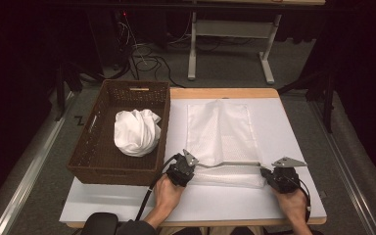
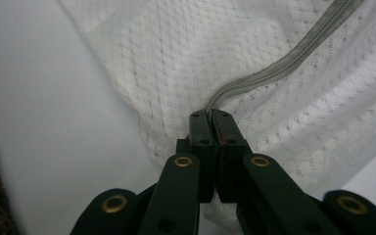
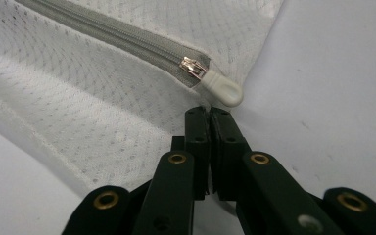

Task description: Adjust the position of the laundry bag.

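The left gripper (image 2: 210, 113) is clenched on the mesh bag (image 1: 220, 134) right at the near end of its zipper (image 2: 284, 66), the jaws pinched flat on the fabric at the bag's front left corner. The right gripper (image 3: 209, 109) is clenched too, at the front right corner just below the zipper's white pull tab (image 3: 223, 90); the mesh seems to be caught between its jaws, though the pinch is shallow and right at the edge.

That thin bite is the first risk: on a lift or a tug, the right corner could slip free and the bag would swing from the left grip alone. The tab sits touching the jaw tips (not in them), so a pull here would drag fabric, not slide the zipper. If the two hands (image 1: 169, 191) draw apart too hard, the open weave may snag or stretch at the pads.

Farther off, the bag lies flat on the white mat (image 1: 284, 127), its front edge folded. The basket (image 1: 103, 161) with the bundled cloth (image 1: 137, 131) stands just left of it; a wide left sweep could knock its wall.
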